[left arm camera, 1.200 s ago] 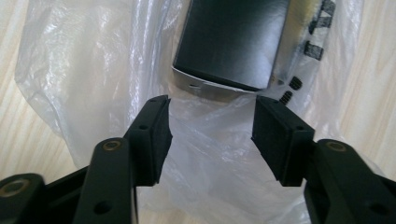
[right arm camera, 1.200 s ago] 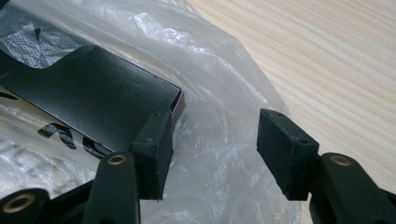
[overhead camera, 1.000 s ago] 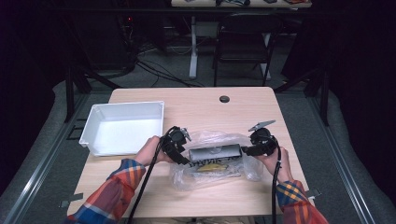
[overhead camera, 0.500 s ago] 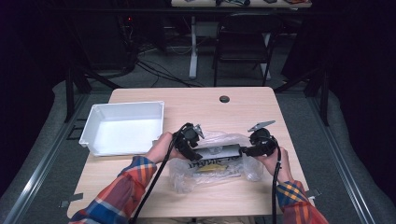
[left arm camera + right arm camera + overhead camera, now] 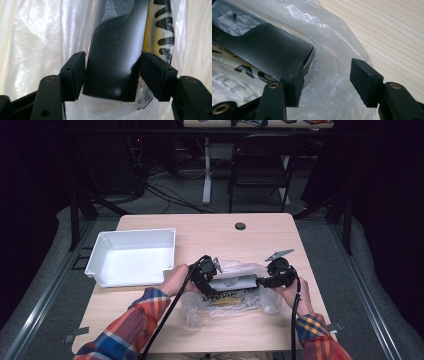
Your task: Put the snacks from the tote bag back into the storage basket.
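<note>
From above, a dark box is lying in a crinkly bag on the bench; the left tool is pinching its stiff end, while the right tool is gaping over slippery plastic beside the box, probably light.

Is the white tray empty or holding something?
Empty: the high view shows only bare white floor inside the white tray.

Long box in a clear plastic bag, near-right part of the table

The box is dark and glossy on one face, with yellow and black lettering on another, lying lengthwise left to right. The crinkled, translucent plastic bag surrounds it loosely, bunching toward the near edge.
</note>
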